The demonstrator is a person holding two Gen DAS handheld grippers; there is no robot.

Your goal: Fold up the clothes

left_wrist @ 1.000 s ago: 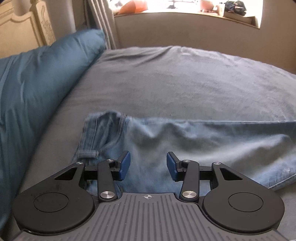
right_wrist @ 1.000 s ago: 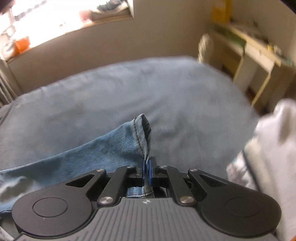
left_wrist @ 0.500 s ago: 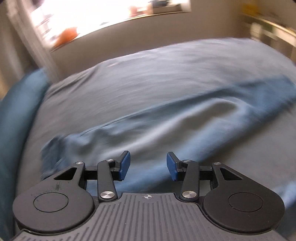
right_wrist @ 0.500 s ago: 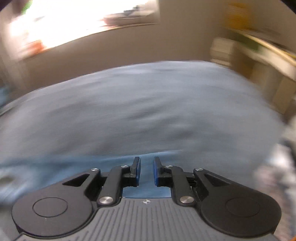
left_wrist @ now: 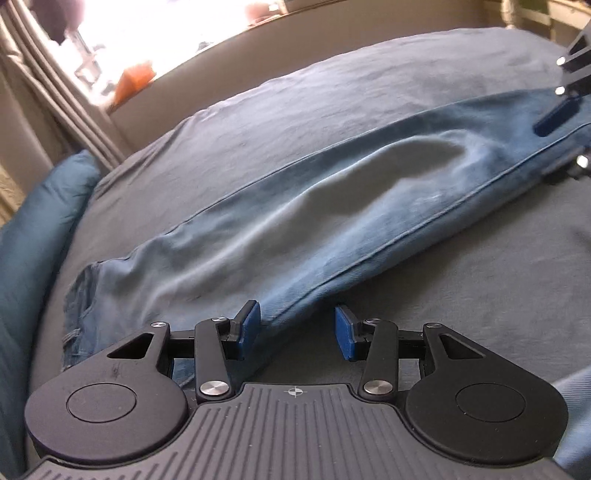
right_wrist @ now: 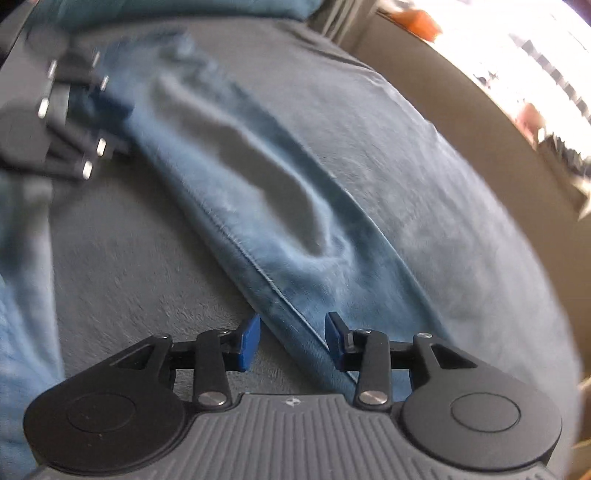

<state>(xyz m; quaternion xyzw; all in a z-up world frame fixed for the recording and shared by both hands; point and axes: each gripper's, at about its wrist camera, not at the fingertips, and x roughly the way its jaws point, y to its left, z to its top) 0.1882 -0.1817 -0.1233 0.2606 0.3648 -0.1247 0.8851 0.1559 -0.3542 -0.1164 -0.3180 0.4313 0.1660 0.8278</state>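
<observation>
the jeans (left_wrist: 332, 206) lie stretched out flat on the grey bed (left_wrist: 332, 92), one long leg running from the waistband end near the teal pillow (left_wrist: 33, 236) across toward the far side, with a soft hollow crease in the middle of the leg. a stitched side seam runs along the near edge.

the left gripper (left_wrist: 297, 332) hangs over the near edge of the jeans close to the waistband end. its jaws stand apart; the left blue pad sits over the denim edge and the right pad over bare bedding, neither pressing on cloth.

the right gripper (right_wrist: 291, 338) sits at the other end of the leg, its jaws having just been opening. they now stand apart with the seam edge of the jeans (right_wrist: 280, 221) running up between the blue pads, the cloth not pinched. in the right wrist view, which is blurred, the left gripper (right_wrist: 114, 129) shows at the far end of the leg. the right gripper (left_wrist: 561, 129) shows at the right edge of the left wrist view, over the denim.

a bright window (left_wrist: 166, 33) and a curtain (left_wrist: 62, 96) stand behind the bed.
</observation>
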